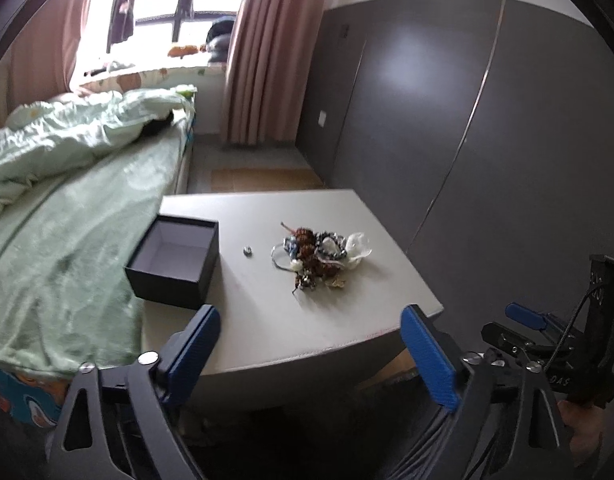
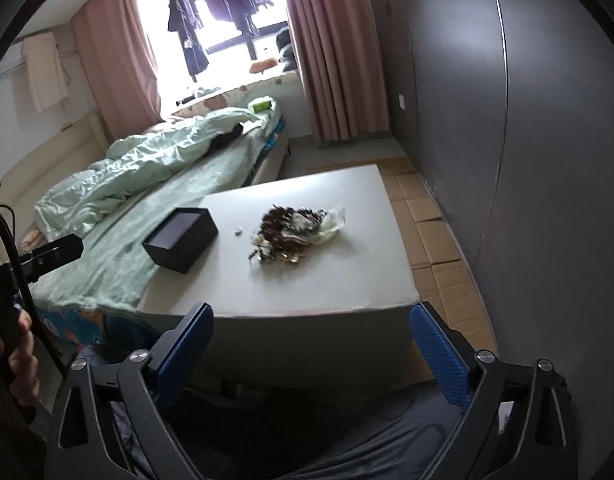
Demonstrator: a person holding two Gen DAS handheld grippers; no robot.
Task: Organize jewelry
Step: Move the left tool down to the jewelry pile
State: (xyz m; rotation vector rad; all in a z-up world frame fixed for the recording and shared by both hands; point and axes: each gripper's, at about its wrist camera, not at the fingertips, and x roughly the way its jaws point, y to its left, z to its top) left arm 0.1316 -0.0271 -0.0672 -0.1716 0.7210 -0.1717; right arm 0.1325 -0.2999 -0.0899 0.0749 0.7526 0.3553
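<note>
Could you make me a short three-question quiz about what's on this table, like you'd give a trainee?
1. True or false: the black box already holds jewelry.
2. Where does the small loose piece lie? A) in the box B) on the table, between the box and the jewelry pile C) on the bed
3. What is between the fingers of the left gripper and the right gripper?

Key:
1. False: it is open and looks empty.
2. B
3. Nothing: both are open, short of the table's near edge.
</note>
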